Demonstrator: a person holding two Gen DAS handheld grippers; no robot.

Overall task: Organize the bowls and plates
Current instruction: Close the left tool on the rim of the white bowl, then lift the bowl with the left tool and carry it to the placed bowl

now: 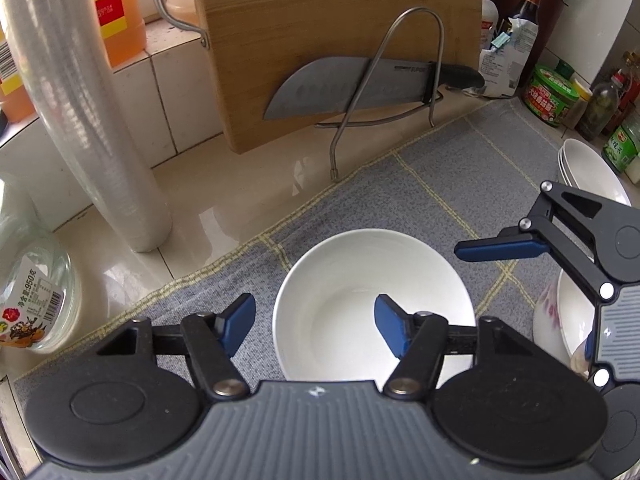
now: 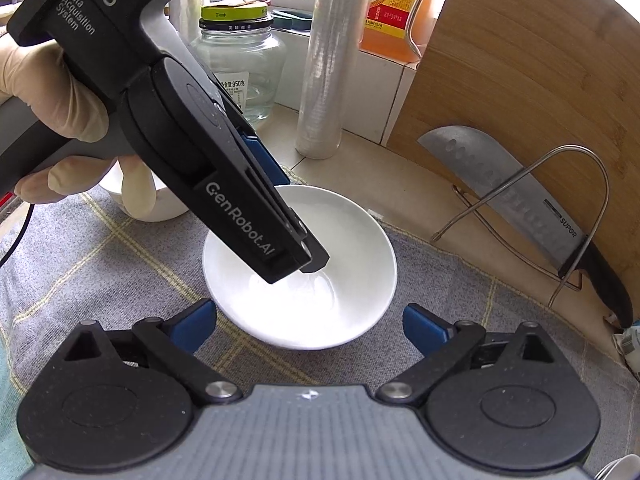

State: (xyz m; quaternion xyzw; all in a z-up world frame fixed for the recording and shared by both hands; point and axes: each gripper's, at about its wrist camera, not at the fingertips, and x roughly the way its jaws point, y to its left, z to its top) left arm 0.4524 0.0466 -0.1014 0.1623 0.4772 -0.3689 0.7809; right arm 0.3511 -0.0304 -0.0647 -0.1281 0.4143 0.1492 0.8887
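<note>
— Where's the plain white ceramic bowl (image 1: 374,304)?
— On the grey checked cloth (image 1: 440,184), its near-left rim between the left claw (image 1: 316,326) pads, narrowed but not visibly pressing. Right claw (image 2: 310,326) hovers wide, just beside.

Two claws (image 1: 316,328) (image 2: 310,320), one knife (image 1: 340,88), one cutting board (image 1: 320,20), one glass jar (image 2: 240,68).

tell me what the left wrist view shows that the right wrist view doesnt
Only the left wrist view: stacked white bowls, a flowered bowl and sauce bottles at the right edge. Only the right wrist view: the gloved hand holding the left gripper, and a lidded glass jar. Both: the white bowl on the grey cloth, the cutting board, the knife.
</note>
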